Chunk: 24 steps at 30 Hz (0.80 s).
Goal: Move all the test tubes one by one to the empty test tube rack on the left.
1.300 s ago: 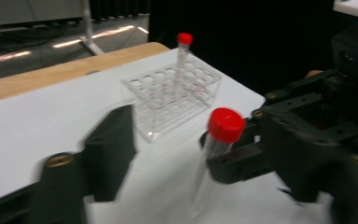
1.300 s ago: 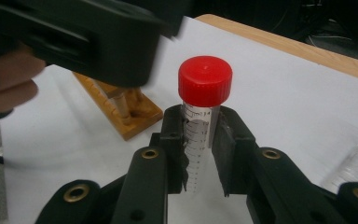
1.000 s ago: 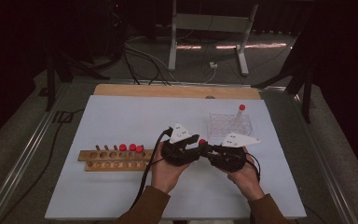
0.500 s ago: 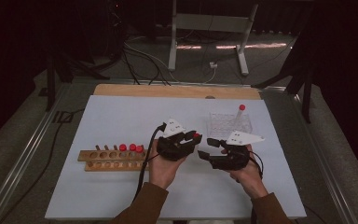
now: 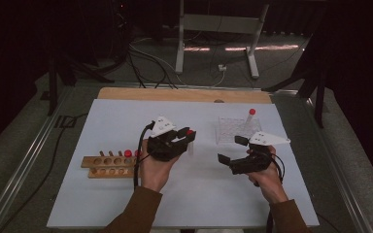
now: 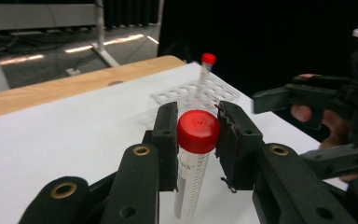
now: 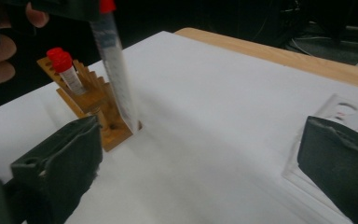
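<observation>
Between the wooden rack and the clear rack, your left gripper clamps a red-capped tube just under its cap, hanging upright (likely ready for a slot). Beside it, your right gripper hovers empty, jaws wide apart.

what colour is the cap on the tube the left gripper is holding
Red. The cap sits between the left hand-held gripper jaws, clearest in the left gripper view.

Wooden rack near table left edge, tubes in it. Plastic rack toward far right corner, one tube standing in it. Grippers between racks.
</observation>
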Motion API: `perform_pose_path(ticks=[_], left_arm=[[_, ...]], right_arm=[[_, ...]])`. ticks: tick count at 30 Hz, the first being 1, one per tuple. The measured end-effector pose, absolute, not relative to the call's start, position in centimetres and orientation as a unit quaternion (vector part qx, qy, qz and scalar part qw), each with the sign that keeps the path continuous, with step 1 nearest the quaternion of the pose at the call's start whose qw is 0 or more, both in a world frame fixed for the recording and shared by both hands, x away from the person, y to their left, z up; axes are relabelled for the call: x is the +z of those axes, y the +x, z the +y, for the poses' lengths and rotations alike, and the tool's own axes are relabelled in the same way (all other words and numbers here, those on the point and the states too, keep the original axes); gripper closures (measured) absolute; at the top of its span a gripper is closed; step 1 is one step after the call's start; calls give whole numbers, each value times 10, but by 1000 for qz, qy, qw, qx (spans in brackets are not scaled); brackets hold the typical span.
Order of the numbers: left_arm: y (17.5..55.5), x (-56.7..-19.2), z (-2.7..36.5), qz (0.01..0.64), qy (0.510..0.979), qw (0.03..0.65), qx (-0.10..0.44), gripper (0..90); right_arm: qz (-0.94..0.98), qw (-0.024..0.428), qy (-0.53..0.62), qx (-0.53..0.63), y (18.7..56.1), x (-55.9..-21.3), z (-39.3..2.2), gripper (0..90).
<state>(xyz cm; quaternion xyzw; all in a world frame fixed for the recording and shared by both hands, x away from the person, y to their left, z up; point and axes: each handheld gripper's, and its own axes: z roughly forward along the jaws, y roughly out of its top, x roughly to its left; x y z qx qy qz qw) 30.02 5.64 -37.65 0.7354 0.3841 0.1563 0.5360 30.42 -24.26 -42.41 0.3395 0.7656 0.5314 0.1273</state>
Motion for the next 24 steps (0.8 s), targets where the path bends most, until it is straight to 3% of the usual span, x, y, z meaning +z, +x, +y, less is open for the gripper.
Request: perform_pose_path(ticks=[24], left_arm=[[291, -361, 155, 445, 689, 521, 234, 711]], right_arm=[[763, 131, 344, 531, 306, -419, -256, 0]])
